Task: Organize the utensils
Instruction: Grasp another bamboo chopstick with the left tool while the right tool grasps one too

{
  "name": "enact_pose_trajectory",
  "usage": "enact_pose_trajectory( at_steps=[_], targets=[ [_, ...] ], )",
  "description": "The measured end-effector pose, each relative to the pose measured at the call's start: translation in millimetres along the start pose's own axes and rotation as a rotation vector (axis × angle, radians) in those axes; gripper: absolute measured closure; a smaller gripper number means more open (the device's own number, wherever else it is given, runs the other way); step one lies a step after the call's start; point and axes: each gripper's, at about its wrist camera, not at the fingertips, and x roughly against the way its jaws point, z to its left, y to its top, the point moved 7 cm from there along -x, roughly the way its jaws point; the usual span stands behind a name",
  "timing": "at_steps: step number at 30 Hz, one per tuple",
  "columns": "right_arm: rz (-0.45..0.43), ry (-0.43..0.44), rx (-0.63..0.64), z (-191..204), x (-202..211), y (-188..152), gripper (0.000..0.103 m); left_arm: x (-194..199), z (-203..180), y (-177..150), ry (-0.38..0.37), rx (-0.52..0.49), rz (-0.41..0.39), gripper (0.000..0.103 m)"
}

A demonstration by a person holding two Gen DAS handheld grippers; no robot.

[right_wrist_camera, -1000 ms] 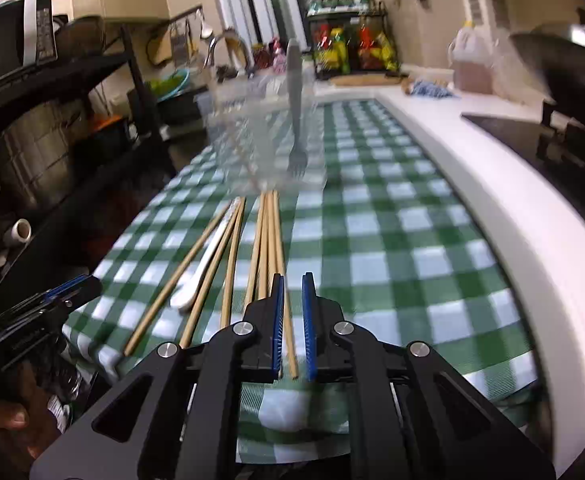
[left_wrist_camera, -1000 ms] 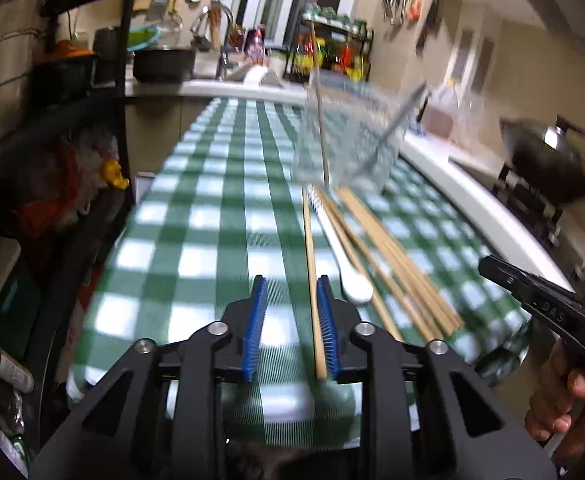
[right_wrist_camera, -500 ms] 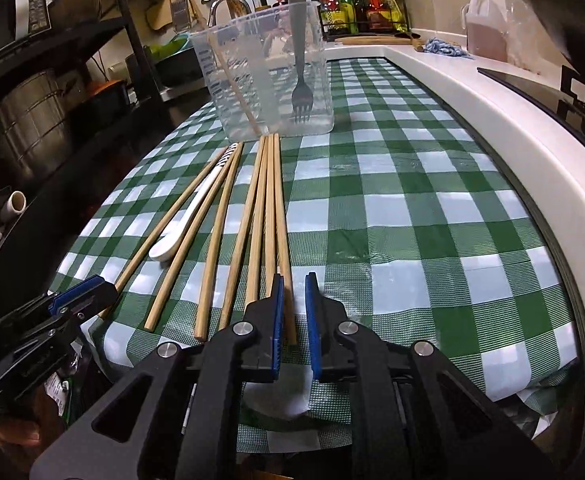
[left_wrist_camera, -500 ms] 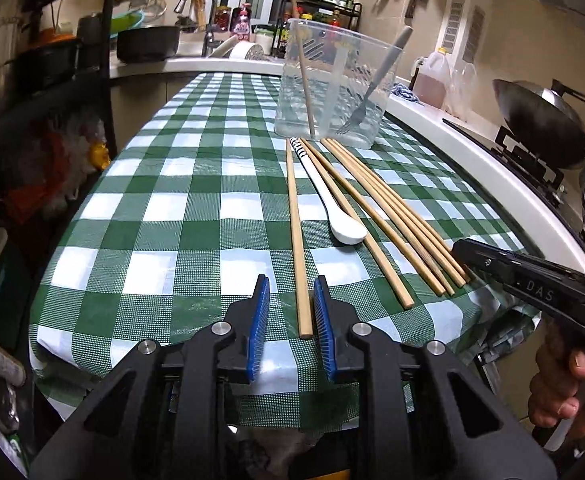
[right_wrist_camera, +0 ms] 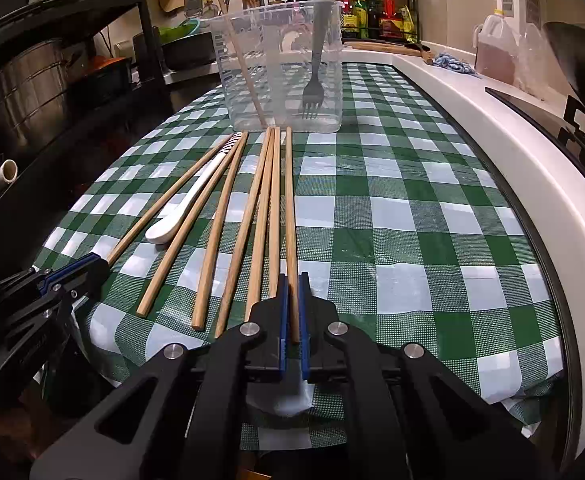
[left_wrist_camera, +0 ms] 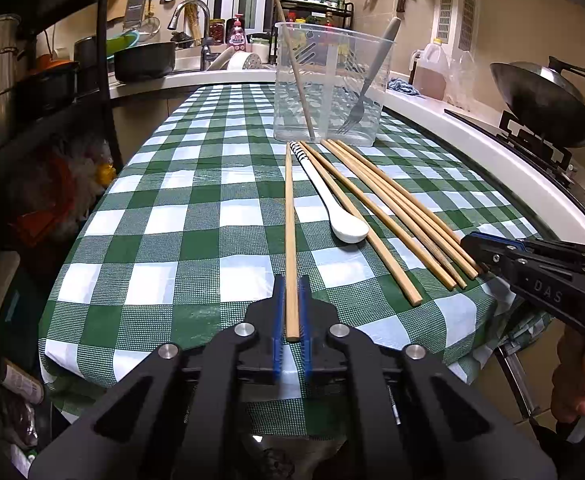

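Your left gripper (left_wrist_camera: 291, 320), low centre of its view, is now clamping the leftmost chopstick (left_wrist_camera: 290, 236), having just closed. Your right gripper (right_wrist_camera: 291, 320) is pinching the rightmost chopstick (right_wrist_camera: 289, 216) too, so both are becoming ready for lifting toward the tub (left_wrist_camera: 332, 80) at upper centre.

Your black right gripper (left_wrist_camera: 477, 245) covers the near ends of the wooden chopsticks (left_wrist_camera: 396, 206); your hand (left_wrist_camera: 580, 380) runs off the frame's edge.
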Motion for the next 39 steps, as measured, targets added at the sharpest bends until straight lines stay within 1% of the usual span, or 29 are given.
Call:
enact_pose_trajectory(
  at_steps=[3, 9, 13, 24, 28, 34, 39],
  targets=[
    [-0.005, -0.010, -0.001, 0.1, 1.7, 0.3, 0.098, 0.4, 2.1, 0.7, 0.009, 0.000, 0.003, 0.096],
    [-0.001, -0.060, -0.044, -11.3, 3.8, -1.5, 0.098, 2.7, 22.5, 0.5, 0.043, 0.042, -0.003, 0.096],
    [-0.004, -0.085, -0.069, -18.7, 5.6, -3.7, 0.097, 2.8, 21.9, -0.3, 0.055, 0.024, -0.006, 0.096],
    [-0.015, -0.071, -0.064, -17.5, 5.0, -5.2, 0.096, 0.5, 18.9, 0.9, 0.066, -0.003, -0.028, 0.096],
    [-0.011, -0.074, -0.046, -14.1, 5.7, -5.6, 0.098, 1.6, 19.2, 1.2, 0.059, 0.002, -0.025, 0.096],
    [-0.010, -0.134, -0.085, -20.4, 12.7, -11.7, 0.098, 4.0, 19.2, -1.0, 0.055, 0.000, -0.028, 0.096],
    [-0.013, -0.118, -0.094, -24.3, 11.6, -11.0, 0.097, 3.0, 17.6, -1.0, 0.063, -0.004, -0.031, 0.096]
  ],
)
